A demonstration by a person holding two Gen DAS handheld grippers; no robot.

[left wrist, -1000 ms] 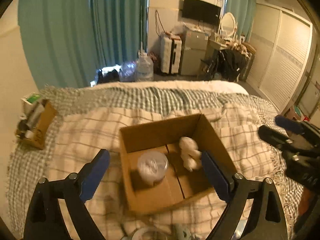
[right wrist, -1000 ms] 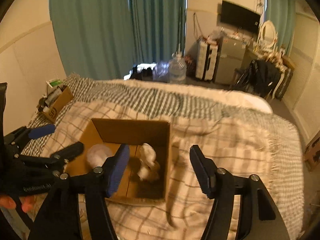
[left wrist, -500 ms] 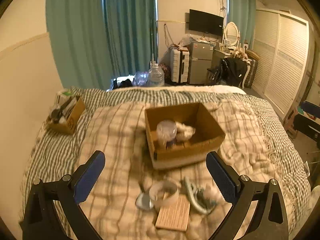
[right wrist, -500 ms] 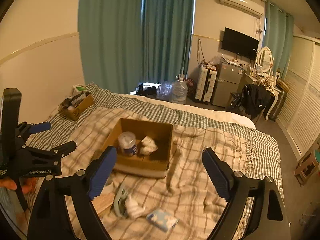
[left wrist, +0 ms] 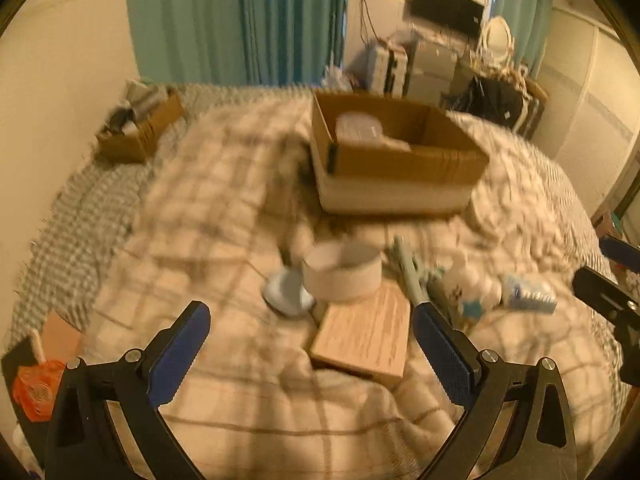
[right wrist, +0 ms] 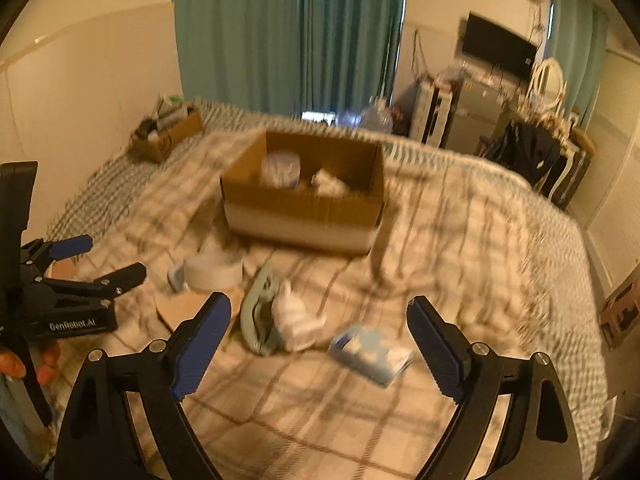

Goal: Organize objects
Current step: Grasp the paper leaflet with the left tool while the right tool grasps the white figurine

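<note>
Left wrist view. You look across a bed covered by a plaid blanket (left wrist: 224, 208), with teal curtains (left wrist: 240, 20) on the far wall and a television (left wrist: 444, 8) far right. The cardboard box (left wrist: 400, 176) sits far of centre, holding a clear-lidded jar (left wrist: 358, 130). Your left gripper (left wrist: 306, 340) is spread wide and holds nothing; between and just beyond its blue pads lie a wooden block (left wrist: 364, 336) and, touching its far edge, a white tape roll (left wrist: 342, 276). To the right lie a grey-green tool (left wrist: 412, 276), a white bottle (left wrist: 470, 284) and a blue packet (left wrist: 528, 294). A smaller box of clutter (left wrist: 140, 128) stands far left.

Right wrist view. The same blanket (right wrist: 460, 240) and curtains (right wrist: 288, 32) appear, blurred. Your right gripper (right wrist: 318, 340) is likewise released and empty. The bottle (right wrist: 294, 316) and tool (right wrist: 260, 308) lie between its fingers; the packet (right wrist: 370, 348) lies nearer the right finger. The box (right wrist: 304, 208) stands beyond them, the tape roll (right wrist: 212, 268) to the left, and your left gripper (right wrist: 104, 260) at the left edge.
</note>
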